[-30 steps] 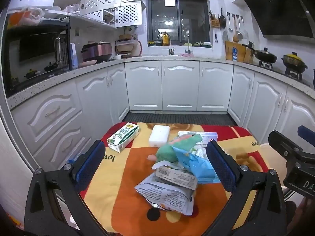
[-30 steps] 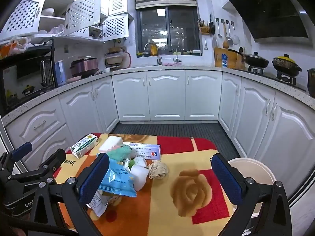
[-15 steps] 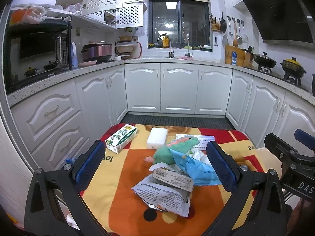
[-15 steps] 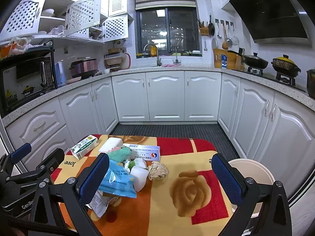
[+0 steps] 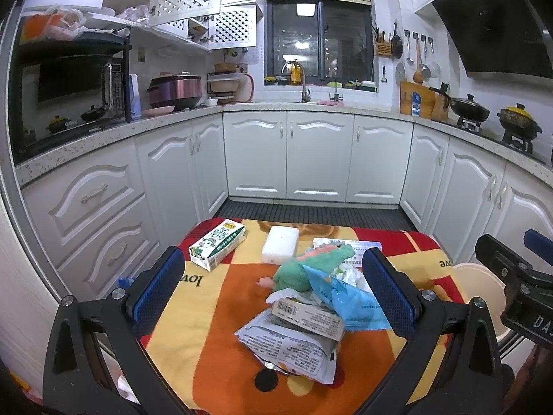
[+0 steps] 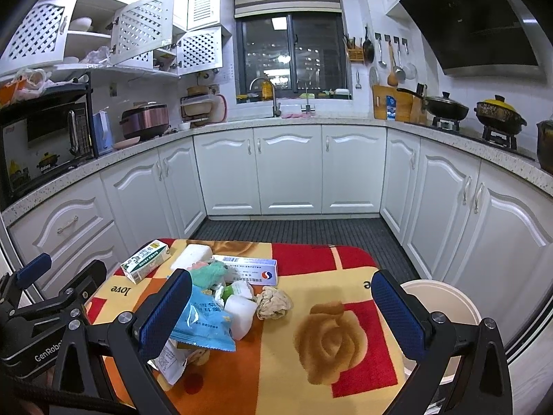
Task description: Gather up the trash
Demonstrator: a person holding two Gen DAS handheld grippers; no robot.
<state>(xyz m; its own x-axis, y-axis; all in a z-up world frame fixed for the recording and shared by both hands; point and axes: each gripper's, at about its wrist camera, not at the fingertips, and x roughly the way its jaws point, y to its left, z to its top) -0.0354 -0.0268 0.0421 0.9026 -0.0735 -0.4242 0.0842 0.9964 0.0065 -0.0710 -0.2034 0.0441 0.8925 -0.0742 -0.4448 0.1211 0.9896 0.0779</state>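
Blue-padded left gripper (image 5: 273,290) and right gripper (image 6: 281,314) both spread wide, holding nothing, above the blanket-covered table (image 6: 345,342). Trash pile sits left of table centre: printed foil wrapper (image 5: 293,342) shows fully only in left view; crumpled paper ball (image 6: 273,302) only in right view. White bin (image 6: 449,304) beside the table's right edge.

Home kitchen, white cabinets (image 5: 318,159), sink tap (image 6: 264,95), stove pots (image 6: 499,112)
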